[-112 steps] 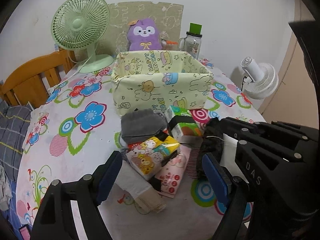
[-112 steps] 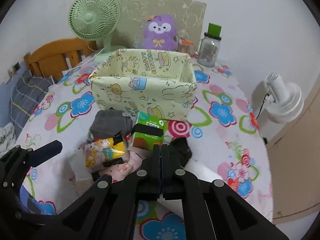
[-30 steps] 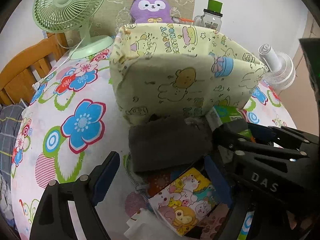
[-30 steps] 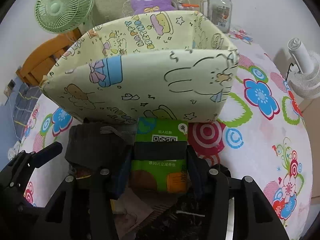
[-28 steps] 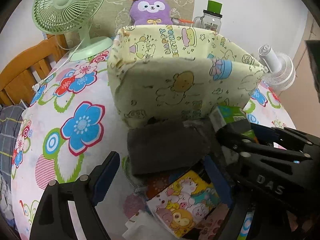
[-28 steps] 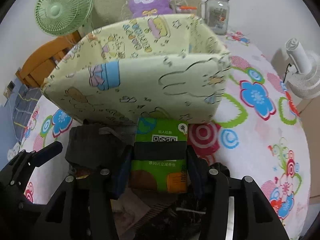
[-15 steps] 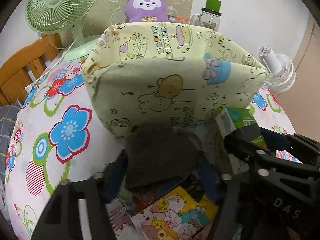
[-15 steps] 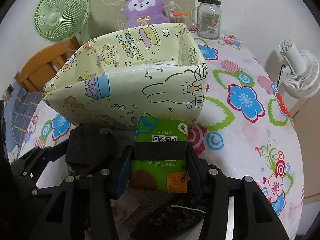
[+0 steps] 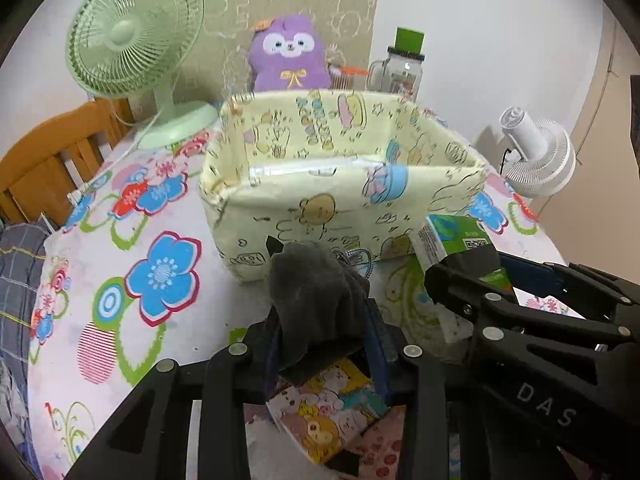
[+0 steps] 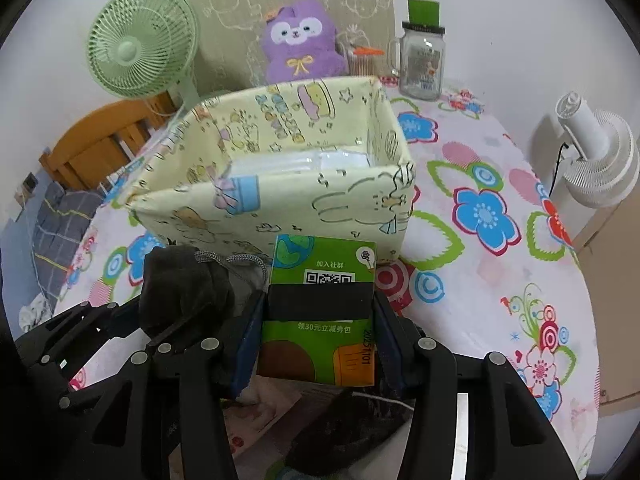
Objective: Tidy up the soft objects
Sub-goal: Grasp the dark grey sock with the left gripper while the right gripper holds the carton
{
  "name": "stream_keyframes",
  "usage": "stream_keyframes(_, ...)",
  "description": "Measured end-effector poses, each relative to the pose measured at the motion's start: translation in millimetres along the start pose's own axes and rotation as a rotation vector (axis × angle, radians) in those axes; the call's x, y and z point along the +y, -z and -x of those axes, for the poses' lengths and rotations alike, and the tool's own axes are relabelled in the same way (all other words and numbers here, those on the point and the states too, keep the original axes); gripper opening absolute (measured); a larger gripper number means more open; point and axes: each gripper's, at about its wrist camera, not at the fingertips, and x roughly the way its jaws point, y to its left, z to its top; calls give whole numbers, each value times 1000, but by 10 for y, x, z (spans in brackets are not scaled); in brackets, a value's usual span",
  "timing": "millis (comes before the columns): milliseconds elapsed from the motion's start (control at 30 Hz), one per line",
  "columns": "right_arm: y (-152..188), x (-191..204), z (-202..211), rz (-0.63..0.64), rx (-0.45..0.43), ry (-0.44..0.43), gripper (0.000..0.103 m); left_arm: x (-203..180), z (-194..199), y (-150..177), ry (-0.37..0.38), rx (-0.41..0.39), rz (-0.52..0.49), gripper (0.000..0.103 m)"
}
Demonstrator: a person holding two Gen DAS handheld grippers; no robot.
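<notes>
The grey pouch (image 9: 316, 296), bunched with a cord at its top, sits between the left gripper (image 9: 324, 344), whose jaws are closing on it, just before the yellow fabric bin (image 9: 344, 184). Only the right wrist view shows the green tissue pack (image 10: 320, 316) face-on, clamped in the right gripper (image 10: 318, 344). Both grippers tilt downward above the floral tablecloth (image 10: 480, 264).

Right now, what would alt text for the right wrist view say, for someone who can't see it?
The right claw grips a green tissue pack, held up just before a pale yellow cartoon-print fabric bin on a flowered tablecloth. On the left, the left claw is closing on a grey cloth pouch.
</notes>
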Motion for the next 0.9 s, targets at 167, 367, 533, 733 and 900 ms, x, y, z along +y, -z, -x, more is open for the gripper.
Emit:
stream_keyframes(167,8,34,203,13,-30,-2,54,-34,202,-2,-2,-31,1,37)
stream_keyframes(367,42,81,467,35,-68,1,54,-99,457,26,-5,-65,-1,36)
stream_keyframes(533,79,114,662,56,-94,-3,54,-161,670,67,-16,-94,-1,36)
stream_keyframes(733,89,170,874,95,-122,5,54,-213,884,103,-27,-121,6,36)
stream_keyframes(900,65,178,1014,112,-145,3,54,-248,1017,90,-37,-144,8,36)
